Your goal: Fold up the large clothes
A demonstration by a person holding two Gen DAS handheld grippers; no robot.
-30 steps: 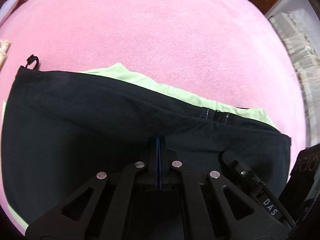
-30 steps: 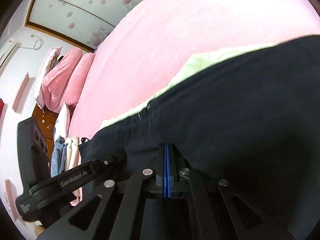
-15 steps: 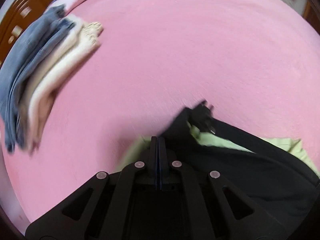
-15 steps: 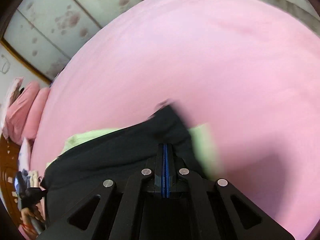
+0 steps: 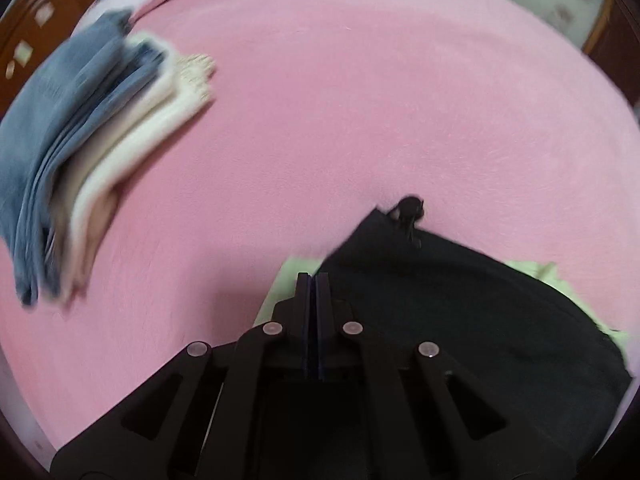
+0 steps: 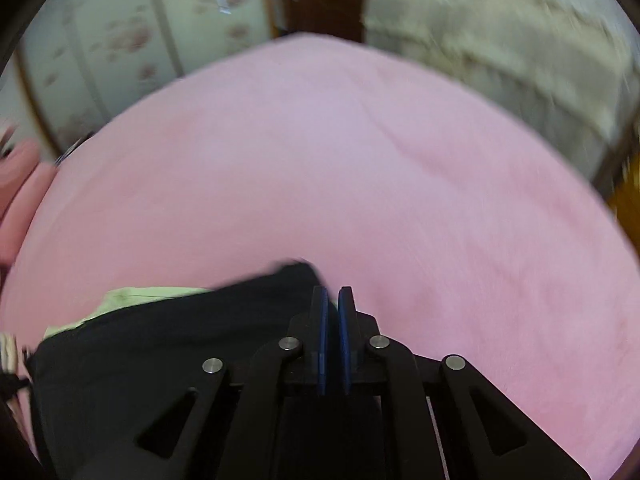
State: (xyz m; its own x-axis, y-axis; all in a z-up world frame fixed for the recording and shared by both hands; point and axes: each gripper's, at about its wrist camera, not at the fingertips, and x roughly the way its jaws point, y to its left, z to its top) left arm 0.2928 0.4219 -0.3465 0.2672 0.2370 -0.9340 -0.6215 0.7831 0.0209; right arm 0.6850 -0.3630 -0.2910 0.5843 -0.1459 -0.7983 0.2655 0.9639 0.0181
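The pink bedspread carries a black garment with a pale-green lining, lying folded near the front edge, well apart from a stack of folded clothes. The left gripper is pressed together at the garment's corner; whether cloth is pinched cannot be told. The right gripper shows a narrow gap, holding nothing. Doing this step well likely means letting go cleanly and squaring the edges so the green lining tucks under.

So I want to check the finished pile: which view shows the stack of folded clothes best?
The left wrist view: the stack of folded clothes lies in plain sight on the pink bed, though blurred. The right wrist view shows nothing clear of it.
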